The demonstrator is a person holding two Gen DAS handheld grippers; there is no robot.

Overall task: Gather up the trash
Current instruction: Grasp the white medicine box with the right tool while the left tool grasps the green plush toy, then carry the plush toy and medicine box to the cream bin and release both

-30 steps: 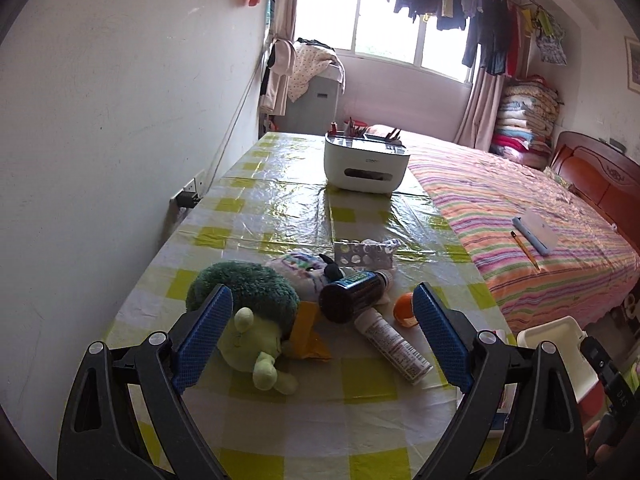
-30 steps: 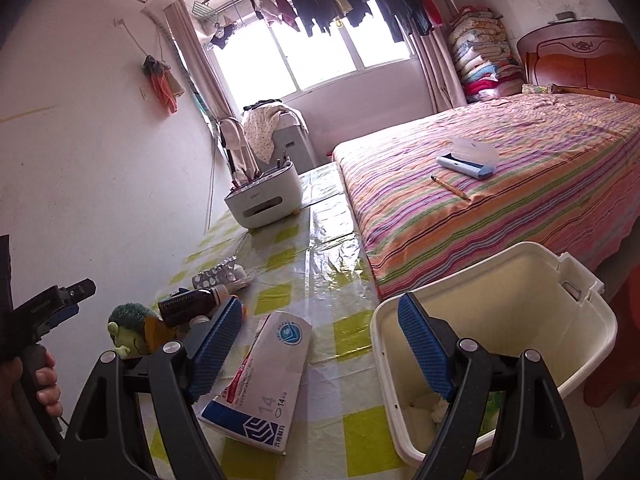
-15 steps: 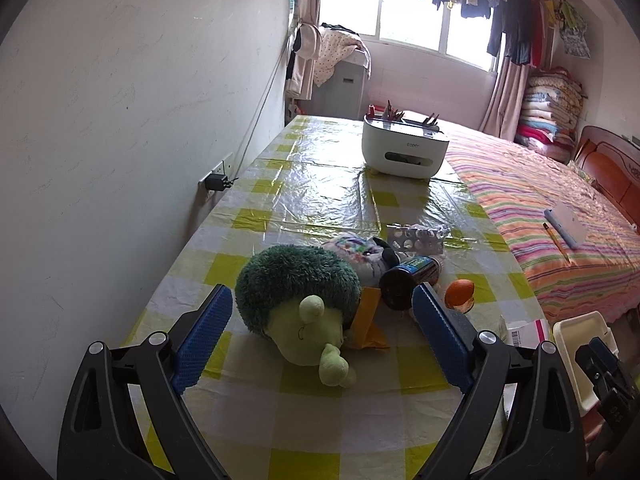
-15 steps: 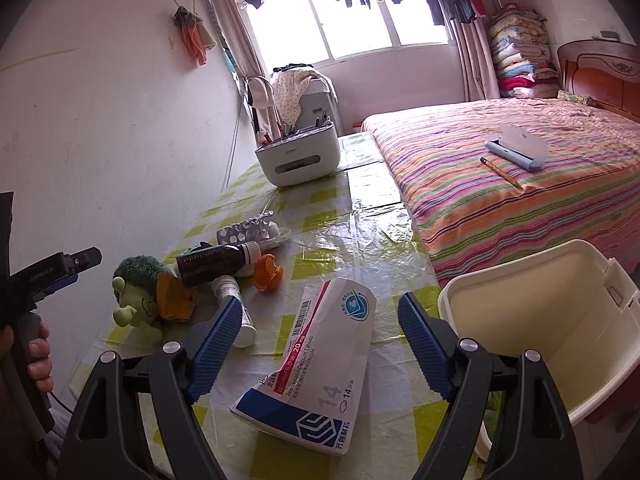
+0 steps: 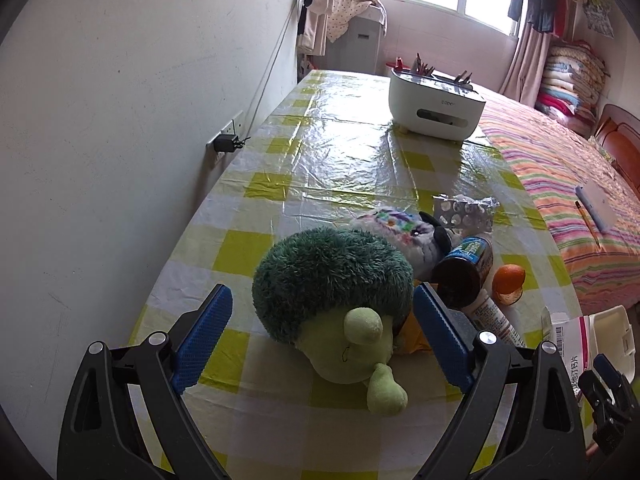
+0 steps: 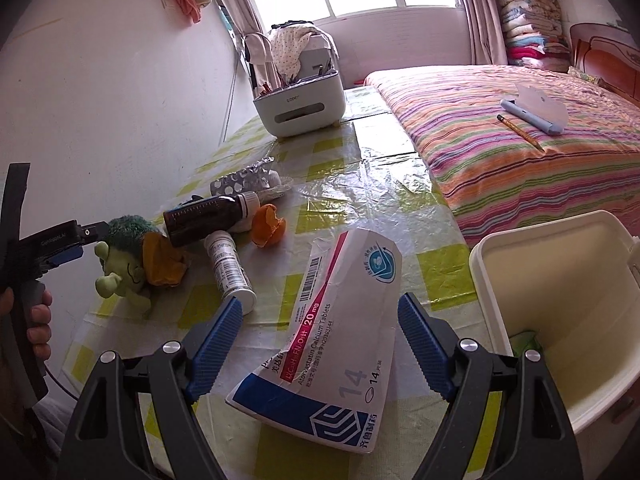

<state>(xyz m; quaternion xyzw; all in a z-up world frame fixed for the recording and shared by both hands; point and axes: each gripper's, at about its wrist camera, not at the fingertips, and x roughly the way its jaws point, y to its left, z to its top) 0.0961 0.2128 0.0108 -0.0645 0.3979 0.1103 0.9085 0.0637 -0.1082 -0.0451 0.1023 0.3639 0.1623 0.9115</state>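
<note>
While right gripper point(image 6: 320, 340) stands wide, pads off flattened tablet box point(image 6: 340, 344) lying between them, long axis 6-to-12, blue end nearest | white bin point(image 6: 560, 320) at 3 | left gripper point(image 5: 320, 332) wide, empty, astride green plush point(image 5: 336, 304) | white tube point(image 6: 230, 268) and brown bottle point(image 6: 208, 218) beyond at 11 on checked table point(image 6: 380, 184)

A flattened white medicine carton with blue and pink print point(image 6: 340, 344) lies flat on the yellow-checked tablecloth, just beside an open cream plastic bin point(image 6: 560, 320). Further along lie an orange peel point(image 6: 269, 225), a tipped brown bottle point(image 6: 208, 216), a white tube point(image 6: 230, 268) and crumpled silver blister packs point(image 6: 244, 178).
</note>
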